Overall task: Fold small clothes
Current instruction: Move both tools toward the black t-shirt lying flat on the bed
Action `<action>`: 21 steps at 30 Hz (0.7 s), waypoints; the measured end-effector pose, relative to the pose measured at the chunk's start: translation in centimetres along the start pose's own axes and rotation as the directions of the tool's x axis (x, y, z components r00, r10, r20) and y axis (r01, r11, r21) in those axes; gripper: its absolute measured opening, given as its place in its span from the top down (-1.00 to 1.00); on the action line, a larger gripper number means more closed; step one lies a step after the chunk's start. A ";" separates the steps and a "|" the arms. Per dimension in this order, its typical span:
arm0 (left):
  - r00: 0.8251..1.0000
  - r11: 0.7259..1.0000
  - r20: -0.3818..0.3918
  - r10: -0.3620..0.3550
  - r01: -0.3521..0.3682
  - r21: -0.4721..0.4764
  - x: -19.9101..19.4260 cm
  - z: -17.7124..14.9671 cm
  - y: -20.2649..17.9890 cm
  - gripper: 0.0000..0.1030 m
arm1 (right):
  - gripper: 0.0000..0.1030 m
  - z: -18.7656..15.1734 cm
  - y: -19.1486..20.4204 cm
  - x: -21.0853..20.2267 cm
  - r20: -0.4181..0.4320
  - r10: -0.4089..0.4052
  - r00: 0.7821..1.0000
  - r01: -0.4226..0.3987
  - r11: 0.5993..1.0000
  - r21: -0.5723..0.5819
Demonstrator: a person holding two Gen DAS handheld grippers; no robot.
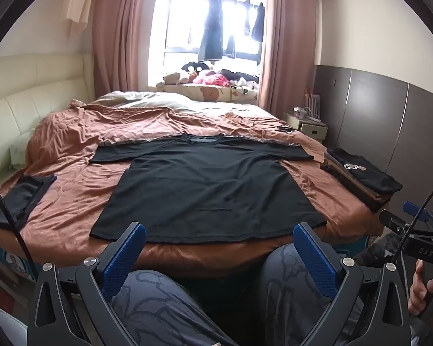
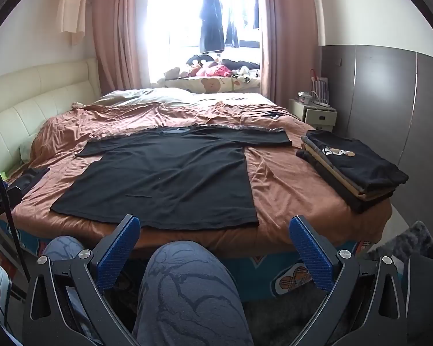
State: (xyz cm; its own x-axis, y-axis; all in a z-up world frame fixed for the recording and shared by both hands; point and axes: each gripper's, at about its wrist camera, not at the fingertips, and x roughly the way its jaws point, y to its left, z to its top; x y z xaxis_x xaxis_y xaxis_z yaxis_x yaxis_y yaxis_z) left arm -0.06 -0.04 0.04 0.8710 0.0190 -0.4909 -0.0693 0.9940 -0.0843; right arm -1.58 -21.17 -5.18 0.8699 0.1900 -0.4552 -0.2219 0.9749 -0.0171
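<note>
Bed [image 1: 72, 150] ahead of both grippers carries black T-shirt [image 1: 205, 190], flat, long axis running away, hem nearest. Left gripper [image 1: 216, 256] and right gripper [image 2: 215, 248] both spread wide, empty, short of hem; left sits more centred.

Daylight floods through the far window [image 1: 213, 28], blown out with glare; fisheye edges curve into dark vignette.

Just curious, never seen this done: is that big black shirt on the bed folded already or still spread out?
Spread out. The black T-shirt lies flat on the bed, both sleeves extended.
</note>
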 end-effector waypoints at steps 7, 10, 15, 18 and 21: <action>1.000 1.000 0.004 -0.012 0.012 0.002 -0.5 -0.1 -0.4 -0.99 | -1.00 0.1 0.3 0.0 -0.002 -0.003 1.000 0.003 1.000 0.001; 1.000 1.000 0.005 -0.024 0.024 0.000 -0.5 -0.2 -0.3 -0.99 | -1.00 0.2 0.2 -0.1 0.001 -0.004 1.000 0.004 1.000 0.000; 1.000 1.000 0.012 -0.027 0.027 -0.002 -0.9 -0.3 -0.3 -0.99 | -1.00 0.1 -0.1 -0.6 0.008 -0.002 1.000 0.002 1.000 0.002; 0.999 0.999 0.019 -0.036 0.037 -0.007 -1.0 0.1 0.0 -0.99 | -1.00 0.2 -0.1 -0.6 0.008 -0.001 1.000 0.001 1.000 0.003; 0.999 0.999 0.026 -0.044 0.044 -0.012 -1.3 0.1 0.1 -0.99 | -1.00 0.2 -0.2 -0.7 0.009 0.001 1.000 -0.001 1.000 0.004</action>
State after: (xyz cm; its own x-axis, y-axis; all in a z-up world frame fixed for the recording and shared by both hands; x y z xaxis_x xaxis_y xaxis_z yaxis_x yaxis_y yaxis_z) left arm -1.12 0.08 0.76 0.8854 -0.0215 -0.4643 -0.0367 0.9926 -0.1158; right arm -2.06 -21.44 -4.64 0.8735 0.1921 -0.4472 -0.2212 0.9751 -0.0132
